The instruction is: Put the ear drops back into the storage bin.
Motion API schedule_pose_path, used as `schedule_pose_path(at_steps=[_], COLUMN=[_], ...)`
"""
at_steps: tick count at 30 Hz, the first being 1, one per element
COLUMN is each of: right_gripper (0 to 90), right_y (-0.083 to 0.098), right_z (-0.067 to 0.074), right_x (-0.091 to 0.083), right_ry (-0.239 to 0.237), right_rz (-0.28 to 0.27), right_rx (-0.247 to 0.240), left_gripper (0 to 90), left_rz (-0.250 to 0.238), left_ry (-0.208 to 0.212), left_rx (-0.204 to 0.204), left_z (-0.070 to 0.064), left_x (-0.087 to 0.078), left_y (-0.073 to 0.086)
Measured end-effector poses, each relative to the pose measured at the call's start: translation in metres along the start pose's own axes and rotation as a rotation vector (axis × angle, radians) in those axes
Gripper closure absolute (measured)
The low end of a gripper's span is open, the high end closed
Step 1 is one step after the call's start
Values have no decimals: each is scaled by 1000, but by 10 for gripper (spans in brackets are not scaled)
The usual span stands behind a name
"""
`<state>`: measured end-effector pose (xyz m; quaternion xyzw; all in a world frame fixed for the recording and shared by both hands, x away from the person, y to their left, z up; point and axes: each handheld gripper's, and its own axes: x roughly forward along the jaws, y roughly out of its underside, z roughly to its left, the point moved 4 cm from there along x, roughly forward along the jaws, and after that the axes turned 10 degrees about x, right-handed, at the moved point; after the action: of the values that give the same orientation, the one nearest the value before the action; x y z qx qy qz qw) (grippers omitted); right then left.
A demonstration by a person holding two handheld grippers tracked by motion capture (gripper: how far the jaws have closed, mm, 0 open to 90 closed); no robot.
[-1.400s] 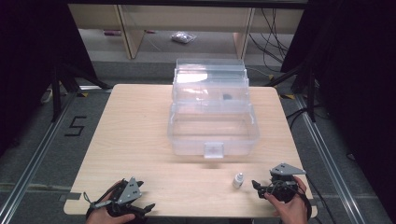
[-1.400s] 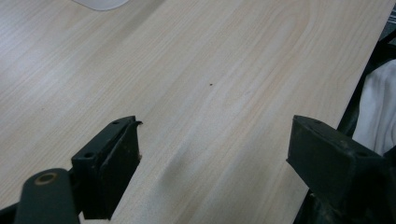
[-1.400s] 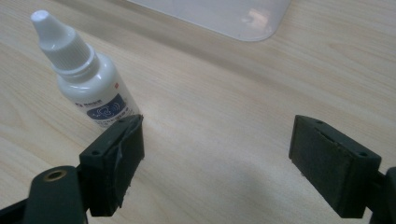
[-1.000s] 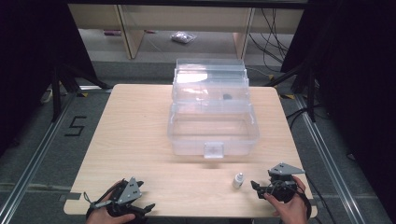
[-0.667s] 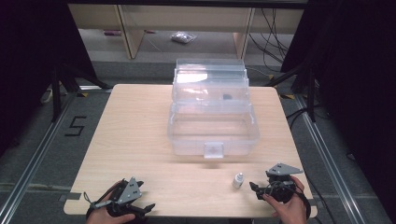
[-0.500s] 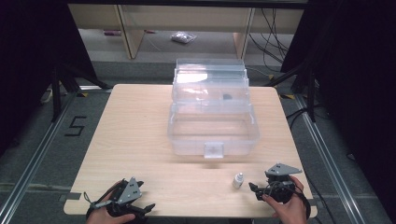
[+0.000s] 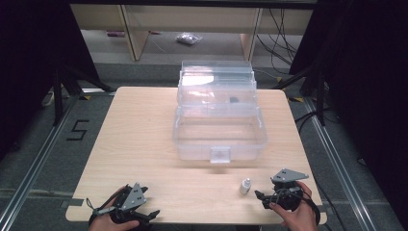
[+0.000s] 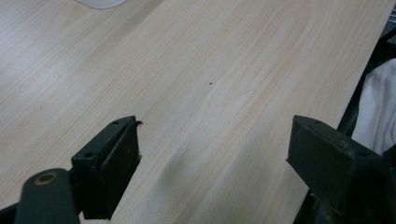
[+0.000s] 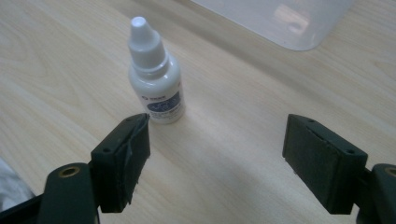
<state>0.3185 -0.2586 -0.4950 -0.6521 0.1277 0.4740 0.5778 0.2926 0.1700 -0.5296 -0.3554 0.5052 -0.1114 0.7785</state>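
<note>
At the table's near edge, around five o'clock, we hold the right gripper (image 7: 260,196) with its jaws spread wide and empty, aimed at the bottle (image 7: 245,186), which stands upright just ahead of them. In the right gripper view the bottle (image 9: 155,74) sits beyond the left jaw's tip, off the centre line (so not yet between the pads). We judge this the approach before a grasp: next we need to swing the jaws toward the bottle, ease forward until they straddle its body, then close low on it so it doesn't tip. Our left gripper (image 7: 153,212) rests at seven o'clock, jaws equally wide, holding nothing. The box (image 7: 219,137), clear with its lid up, stands at the table's (image 7: 139,125) centre, a likely destination. Pale wood grain covers the table; dark curtains, shelving and cables lie beyond at twelve o'clock.
</note>
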Motion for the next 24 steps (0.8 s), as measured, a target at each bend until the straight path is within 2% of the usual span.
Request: schedule_pose_path(at_steps=[1,2,3,4,5,12,15,17,19,21,24], right_gripper=[241,241,241,241,241,254,255,257,259,261,265], right_y=[1,0,0,0,-1,-4,-6,-8,-9,-10,-12], right_z=[4,4,4,8,6,18,19,19,22,23,26], right_x=[0,0,0,-2,-1,-3,-3,-2,-2,0,0], right_ry=[-6,-11,-11,-14,-13,-38,-36,-39,-38,-40,-46], right_rz=[6,7,7,22,12,63,66,55,66,72,109], right_rx=[26,-12,-12,26,-25,-61,-68,-100,-91,-110,-139], left_gripper=[163,163,163,162,162,163,163,163,163,163,163], left_rz=[-1,-2,-1,-1,-8,3,4,5,6,5,5], left_ry=[0,0,0,0,-1,2,1,3,4,3,4], left_rx=[-1,-3,-2,-2,-3,2,-1,1,1,0,-1], left_z=[0,0,0,0,0,0,0,0,0,0,0], left_x=[0,0,0,0,0,0,1,1,1,1,1], left_y=[0,0,0,0,0,0,0,0,0,0,0])
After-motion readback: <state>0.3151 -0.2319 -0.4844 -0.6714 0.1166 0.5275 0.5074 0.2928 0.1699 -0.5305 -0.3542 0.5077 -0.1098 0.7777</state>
